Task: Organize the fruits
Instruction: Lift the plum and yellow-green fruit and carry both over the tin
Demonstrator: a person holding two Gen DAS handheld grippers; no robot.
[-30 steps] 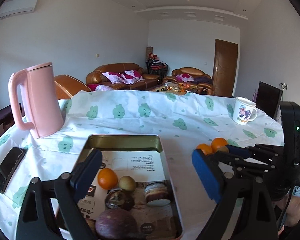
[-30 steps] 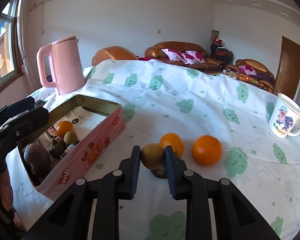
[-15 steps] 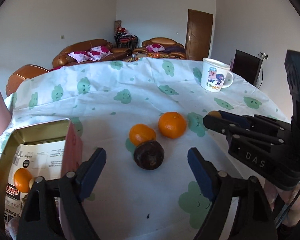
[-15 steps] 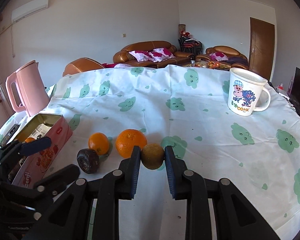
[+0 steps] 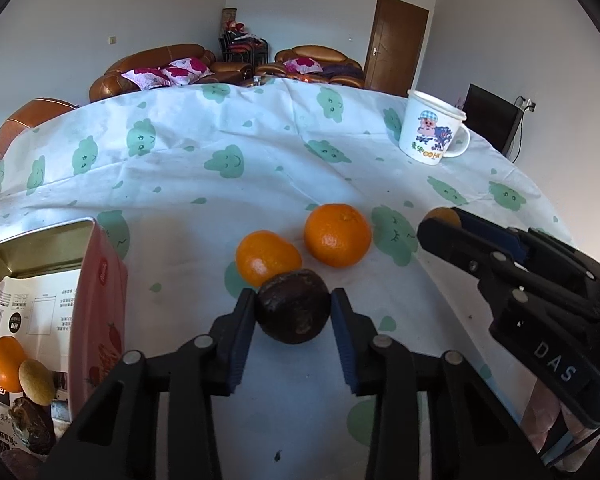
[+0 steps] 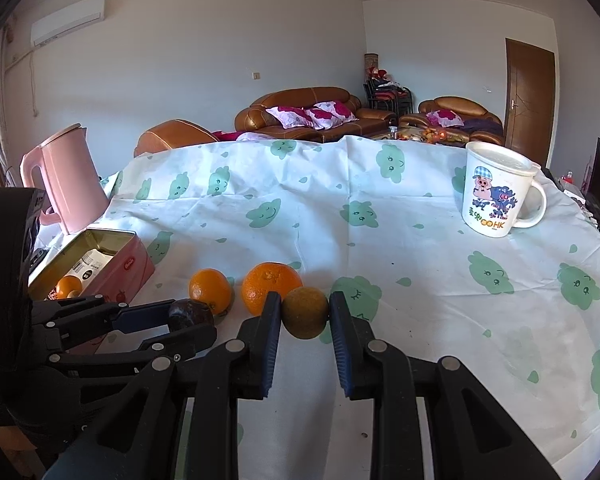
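Table [image 6: 440, 240] under a white cloth with green cloud faces, everything sits on it. Pink kettle [image 6: 66, 184] at the far left corner. Pink tin [image 5: 96, 320] at left, lid off; inside it an orange [image 5: 6, 364], a small tan fruit [image 5: 36, 382] touching it, and something dark [image 5: 28, 426] below, cut off by the frame edge so hard to name. White mug [image 6: 496, 192] with a cartoon pig, far right, well apart from the fruit. Left gripper [image 5: 293, 316] low over the cloth, fingers closed against both sides of a dark round fruit [image 5: 294, 308]; whether the fruit is lifted or resting is unclear. Large orange [image 5: 337, 235] and small orange [image 5: 268, 258] on the cloth just behind it, the small one touching the dark fruit. Right gripper [image 6: 305, 314] beside the left, fingers clamped on a brownish-green fruit [image 6: 305, 312], just right of the large orange
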